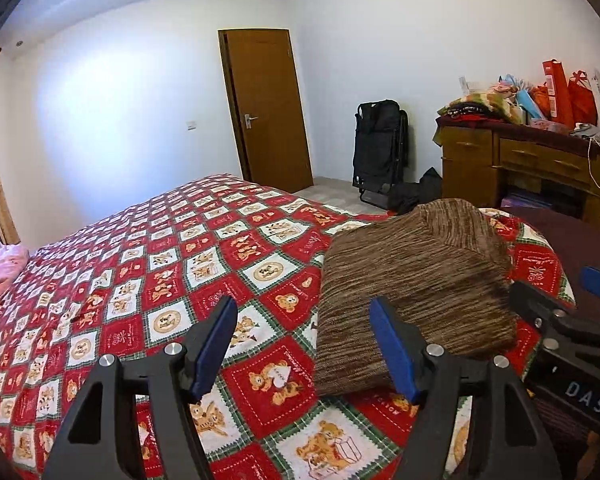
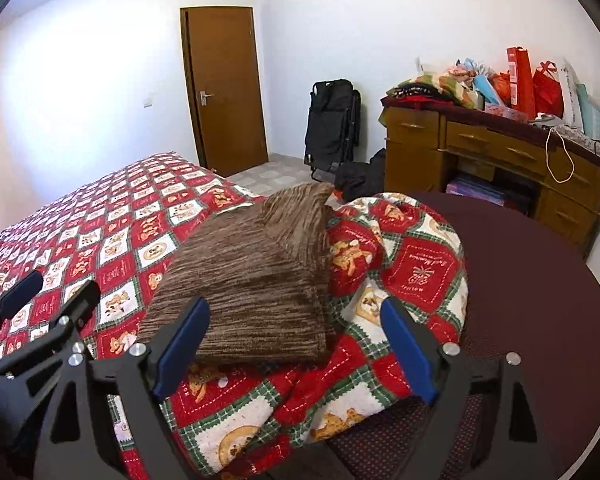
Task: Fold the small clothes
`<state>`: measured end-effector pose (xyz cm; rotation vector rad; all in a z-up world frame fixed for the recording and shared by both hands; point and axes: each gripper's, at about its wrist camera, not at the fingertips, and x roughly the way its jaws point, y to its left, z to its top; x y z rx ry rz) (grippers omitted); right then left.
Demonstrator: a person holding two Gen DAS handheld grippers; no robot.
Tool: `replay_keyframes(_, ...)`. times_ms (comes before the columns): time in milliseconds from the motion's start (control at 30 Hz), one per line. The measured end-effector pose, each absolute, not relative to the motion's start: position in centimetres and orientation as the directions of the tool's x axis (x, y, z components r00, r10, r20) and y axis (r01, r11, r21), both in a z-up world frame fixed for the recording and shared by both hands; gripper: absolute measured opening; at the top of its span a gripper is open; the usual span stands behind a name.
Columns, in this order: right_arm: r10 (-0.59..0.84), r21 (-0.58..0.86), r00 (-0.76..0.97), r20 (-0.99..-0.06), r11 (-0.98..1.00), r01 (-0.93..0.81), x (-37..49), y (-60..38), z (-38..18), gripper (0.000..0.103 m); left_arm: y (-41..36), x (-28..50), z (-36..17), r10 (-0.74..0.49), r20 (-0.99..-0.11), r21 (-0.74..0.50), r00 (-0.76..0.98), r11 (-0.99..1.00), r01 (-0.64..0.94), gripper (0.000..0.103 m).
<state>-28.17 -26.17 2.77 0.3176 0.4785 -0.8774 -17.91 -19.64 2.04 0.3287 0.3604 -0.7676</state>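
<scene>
A folded brown striped garment [image 1: 412, 288] [image 2: 252, 284] lies on the red teddy-bear quilt [image 1: 172, 264] [image 2: 112, 232], near the bed's right edge. My left gripper [image 1: 304, 348] hovers open just in front of the garment's near left part, and its blue pads hold nothing. My right gripper [image 2: 296, 346] stands wide open in front of the garment's near right corner, pads clear of the cloth. Each gripper also shows at the edge of the other's view. A pink garment [image 1: 0, 268] lies at the far left of the bed.
The quilt is bunched up at the bed's right edge over a dark red sheet [image 2: 532, 304]. Beyond stand a wooden dresser [image 2: 480, 152] piled with bags and cloths, a folded black chair [image 1: 380, 144] and a shut wooden door [image 1: 264, 104].
</scene>
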Motion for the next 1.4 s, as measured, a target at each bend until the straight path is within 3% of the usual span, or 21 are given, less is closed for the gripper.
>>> replay_keyframes(467,-0.684,0.070,0.541,-0.490,0.588,0.806,-28.9,-25.2,3.6,0.094,-19.4,-18.4,2.3,-0.633,-0.475,0.118,0.611,0.643,0.757,0.070)
replay_keyframes(1400,-0.682,0.100,0.541,-0.492,0.573,0.813,-29.3,-25.7,3.7,0.094,-19.4,-18.6,2.9,-0.624,-0.468,0.122,0.626,0.656,0.745,0.073)
